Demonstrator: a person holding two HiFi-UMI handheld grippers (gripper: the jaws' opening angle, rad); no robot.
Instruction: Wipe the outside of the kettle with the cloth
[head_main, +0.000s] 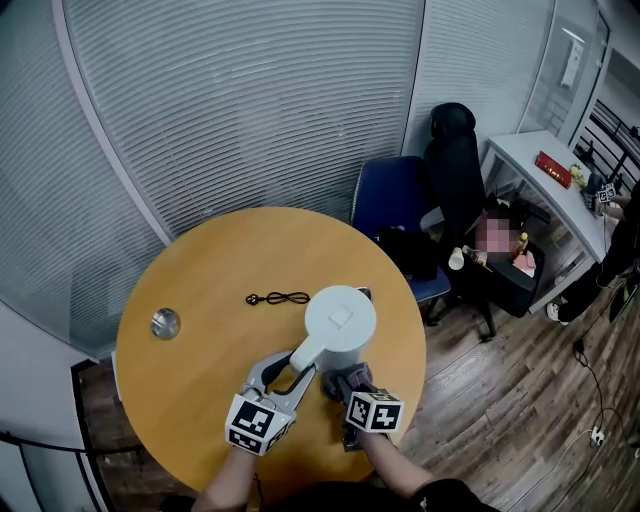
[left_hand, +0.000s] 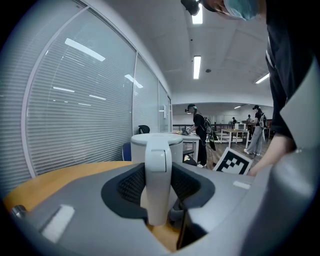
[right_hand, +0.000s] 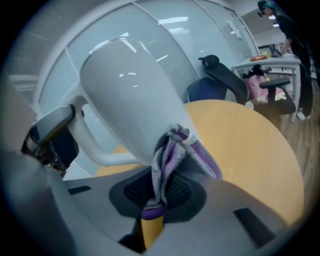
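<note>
A white kettle (head_main: 338, 324) stands near the front of the round wooden table (head_main: 210, 270). My left gripper (head_main: 289, 373) is shut on the kettle's handle (left_hand: 158, 175), which stands upright between the two dark pads in the left gripper view. My right gripper (head_main: 341, 381) is shut on a purple and grey cloth (right_hand: 172, 155). The cloth's bunched end presses against the lower side of the kettle's body (right_hand: 129, 95), on the right of the handle. The kettle's lid (left_hand: 159, 139) is closed. The kettle's far side is hidden.
A black cable (head_main: 278, 298) lies on the table behind the kettle, and a round metal fitting (head_main: 165, 323) sits at the table's left. A blue chair (head_main: 395, 200) and a black office chair (head_main: 455, 165) stand beyond the far edge. A white desk (head_main: 545, 175) is at the right.
</note>
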